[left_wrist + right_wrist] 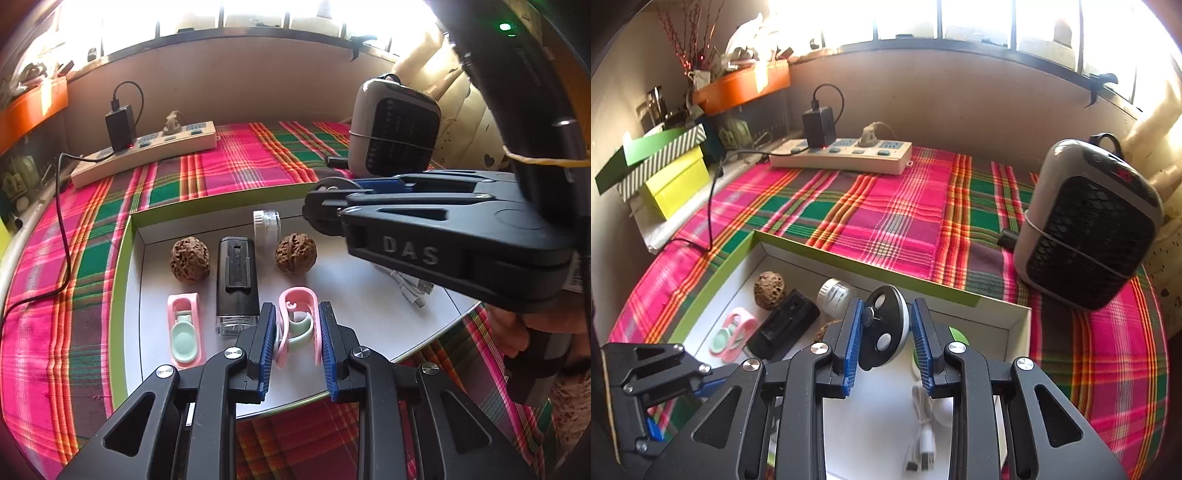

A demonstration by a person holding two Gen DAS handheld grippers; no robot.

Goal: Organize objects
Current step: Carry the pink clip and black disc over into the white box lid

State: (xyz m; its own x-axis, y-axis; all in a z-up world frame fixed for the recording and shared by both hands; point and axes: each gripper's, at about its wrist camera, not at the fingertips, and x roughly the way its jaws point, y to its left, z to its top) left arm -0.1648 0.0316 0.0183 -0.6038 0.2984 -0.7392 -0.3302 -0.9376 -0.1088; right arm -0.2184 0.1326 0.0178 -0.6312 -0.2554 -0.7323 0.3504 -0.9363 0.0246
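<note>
Inside the shallow white tray with lime-green walls [122, 254], I see a pink plastic clip with a mint-green curl [297, 325] lying near the tray's front edge, beside a matching pink-and-mint clip [184, 328], a black rectangular lighter-like block [236, 280], two brown wrinkled walnuts [189, 259] and a small clear jar with a white cap [266, 225]. A white cable [923, 439] lies on the tray's bare right half, where there is room. Beyond the walls the plaid cloth [886, 214] lies bare up to the power strip [842, 155] and the heater [1089, 225]. My left gripper [297, 332] pinches the pink clip between its blue pads. My right gripper [886, 332] is closed on a black round disc with a silver rim [882, 328], held above the tray.
</note>
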